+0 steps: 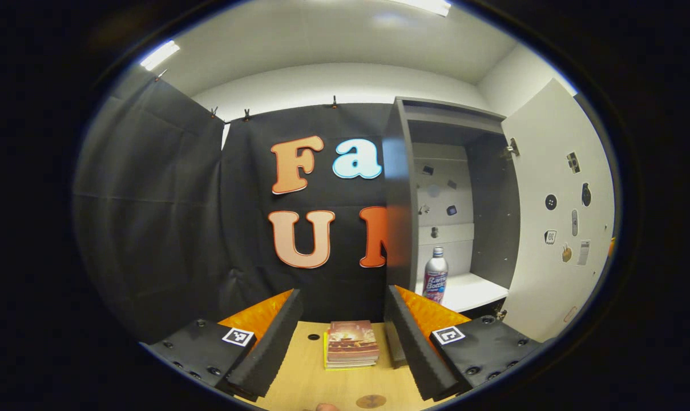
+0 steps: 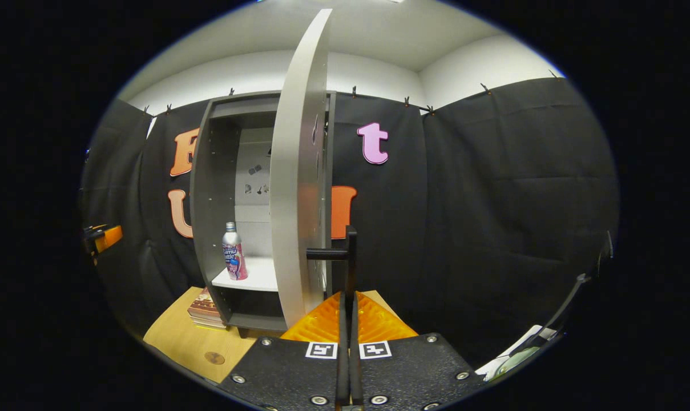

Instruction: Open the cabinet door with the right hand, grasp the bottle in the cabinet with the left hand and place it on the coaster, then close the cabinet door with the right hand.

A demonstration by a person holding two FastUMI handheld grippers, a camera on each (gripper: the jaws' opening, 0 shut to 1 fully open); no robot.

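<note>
I see the cabinet door (image 2: 296,171) swung wide open. My right gripper (image 2: 349,319) has its two fingers squeezed tight on the black door handle (image 2: 345,254). My left gripper (image 1: 342,337) has its fingers spread apart and holds nothing. The bottle (image 1: 435,275) stands upright on the white shelf (image 1: 470,291) inside the cabinet (image 1: 399,188). Down on the wooden table (image 1: 299,377) lie some books (image 1: 351,342), with a small round coaster (image 1: 371,401) near them.

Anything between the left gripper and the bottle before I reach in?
In the left gripper view the left gripper is open over the table. Books lie ahead; the bottle stands right of them, no obstacle visible.
</note>
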